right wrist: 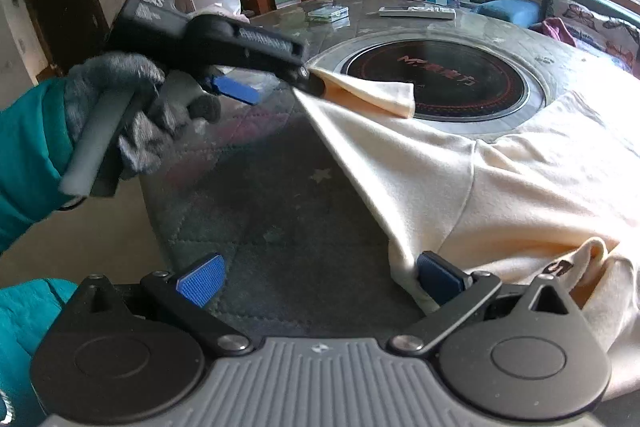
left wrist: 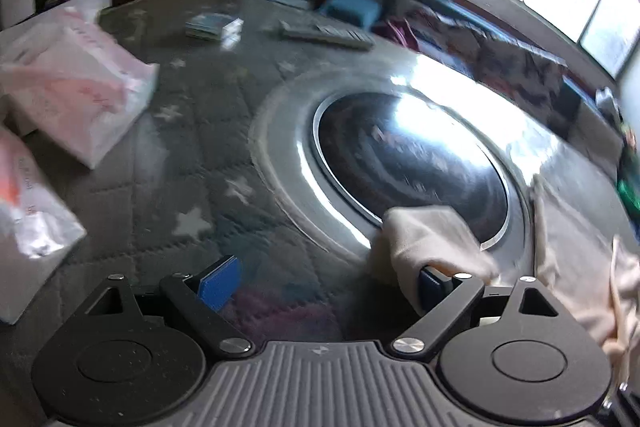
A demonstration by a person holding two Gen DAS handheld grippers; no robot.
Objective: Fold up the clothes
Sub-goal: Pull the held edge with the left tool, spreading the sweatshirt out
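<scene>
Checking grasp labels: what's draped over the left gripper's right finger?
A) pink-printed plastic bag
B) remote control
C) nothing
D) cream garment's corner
D: in the left wrist view a corner of the cream garment lies over one finger of the left gripper, whose jaws stand wide apart.

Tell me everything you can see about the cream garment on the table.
The garment is cream, soft knit-looking cloth with a curved seam and dark lettering on a folded bit near the right gripper. It lies spread over the quilted table, partly covering the rim of the round cooktop. Its left edge is lifted taut: the cloth drapes over one finger of each gripper, left gripper at the far corner, whose tip flops onto the cooktop. Both sets of jaws stand open.
</scene>
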